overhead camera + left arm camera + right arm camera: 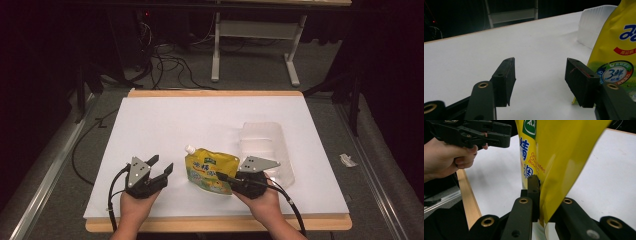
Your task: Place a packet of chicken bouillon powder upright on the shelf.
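Yellow spouted pouch (210,170) lies near table (165,125) centre, toward the near edge, white cap pointing to 11 o'clock. Right gripper (225,178) is clamped on the pouch's lower edge at about 5 o'clock; in right gripper view the jaws pinch the yellow film (556,162). Left gripper (161,166) sits at the pouch's 9 o'clock, jaws apart, empty, just beside it. Clear plastic container (265,150) at the pouch's 3 o'clock, near.
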